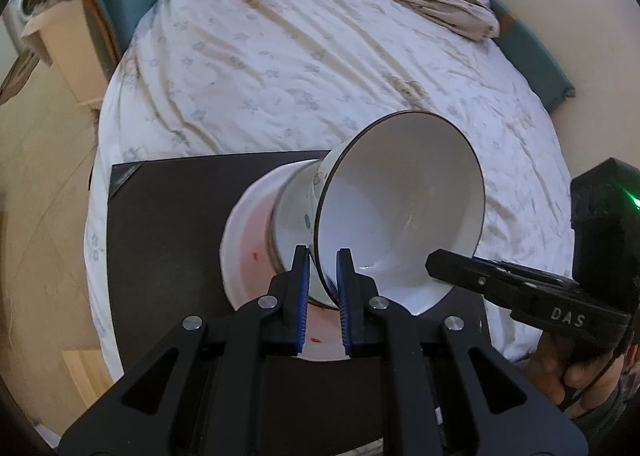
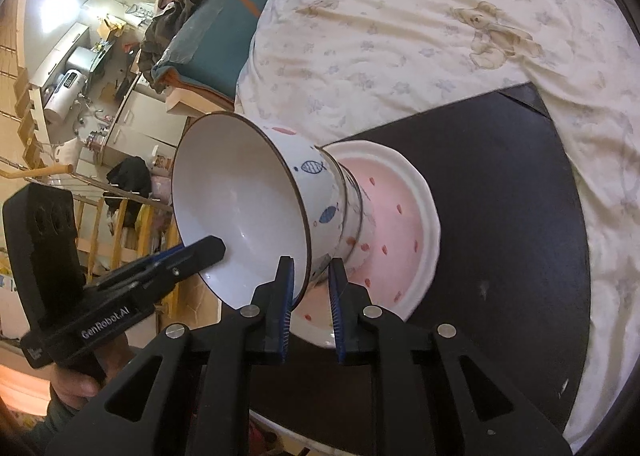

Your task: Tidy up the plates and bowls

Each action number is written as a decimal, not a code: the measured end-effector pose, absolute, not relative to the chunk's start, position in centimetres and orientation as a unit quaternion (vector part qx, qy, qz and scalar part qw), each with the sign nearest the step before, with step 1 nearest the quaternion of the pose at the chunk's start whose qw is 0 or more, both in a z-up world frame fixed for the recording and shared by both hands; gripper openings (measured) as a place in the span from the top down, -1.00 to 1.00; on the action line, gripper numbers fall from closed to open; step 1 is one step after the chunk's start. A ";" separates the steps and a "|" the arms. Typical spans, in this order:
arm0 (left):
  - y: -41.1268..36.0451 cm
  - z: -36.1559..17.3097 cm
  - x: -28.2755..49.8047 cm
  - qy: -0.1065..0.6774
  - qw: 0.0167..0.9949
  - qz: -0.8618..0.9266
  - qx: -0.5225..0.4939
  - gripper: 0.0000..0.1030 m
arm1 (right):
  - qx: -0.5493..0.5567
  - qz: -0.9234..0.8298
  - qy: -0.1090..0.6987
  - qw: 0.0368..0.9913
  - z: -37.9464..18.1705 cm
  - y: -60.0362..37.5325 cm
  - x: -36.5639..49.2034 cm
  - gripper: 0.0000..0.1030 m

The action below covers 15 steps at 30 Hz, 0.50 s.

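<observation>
The left claw pinches the near rim of the fish-patterned bowl, apparently nested atop another bowl on the pink plate; the right claw pinches the opposite rim.

"DAS" in pale raised letters on the black body of the right gripper, seen right of the left tongs. "GenRobot.AI" in pale letters on the black body of the left gripper, left of the right tongs.
</observation>
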<state>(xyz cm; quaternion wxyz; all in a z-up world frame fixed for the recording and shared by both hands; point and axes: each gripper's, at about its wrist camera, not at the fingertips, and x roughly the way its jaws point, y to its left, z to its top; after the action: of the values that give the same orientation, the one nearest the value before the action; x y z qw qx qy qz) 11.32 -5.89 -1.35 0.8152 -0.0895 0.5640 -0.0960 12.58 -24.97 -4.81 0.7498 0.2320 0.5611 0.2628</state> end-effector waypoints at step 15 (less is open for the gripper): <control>-4.9 -2.9 12.4 0.595 0.790 -0.083 -0.121 0.76 | 0.251 0.258 0.599 0.715 -6.6 -23.8 14.8 0.57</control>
<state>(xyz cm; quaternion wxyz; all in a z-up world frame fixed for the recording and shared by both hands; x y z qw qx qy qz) 12.42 -4.92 -2.94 0.7902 -0.1212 0.5950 -0.0830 14.83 -23.80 -6.60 0.7151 0.2509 0.5993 0.2579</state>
